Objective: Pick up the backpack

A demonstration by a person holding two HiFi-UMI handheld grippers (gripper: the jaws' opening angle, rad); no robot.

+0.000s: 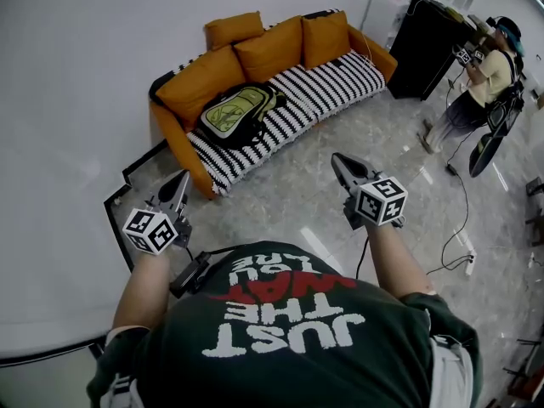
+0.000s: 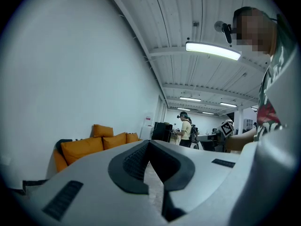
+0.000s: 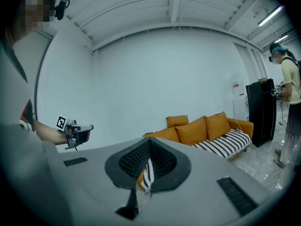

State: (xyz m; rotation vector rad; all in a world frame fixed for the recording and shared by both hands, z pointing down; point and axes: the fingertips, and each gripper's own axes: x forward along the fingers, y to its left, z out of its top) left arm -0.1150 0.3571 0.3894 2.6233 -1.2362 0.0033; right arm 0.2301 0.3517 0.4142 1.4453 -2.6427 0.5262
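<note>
A green and black backpack [image 1: 234, 113] lies flat on the striped seat of an orange sofa [image 1: 340, 79], near its left end, in the head view. Both grippers hang in the air well short of the sofa and apart from the backpack. My left gripper [image 1: 180, 179] points at the sofa's left front corner, jaws shut and empty [image 2: 149, 144]. My right gripper [image 1: 337, 161] points toward the middle of the seat, also shut on nothing [image 3: 150, 141]. Neither gripper view shows the backpack; the sofa [image 3: 211, 131] shows beyond the jaws.
Another person [image 1: 484, 75] stands at the far right beside a black cabinet [image 1: 425, 45]. Cables and a power strip [image 1: 466, 262] trail over the tiled floor on the right. A white wall [image 1: 68, 100] runs along the left, behind the sofa.
</note>
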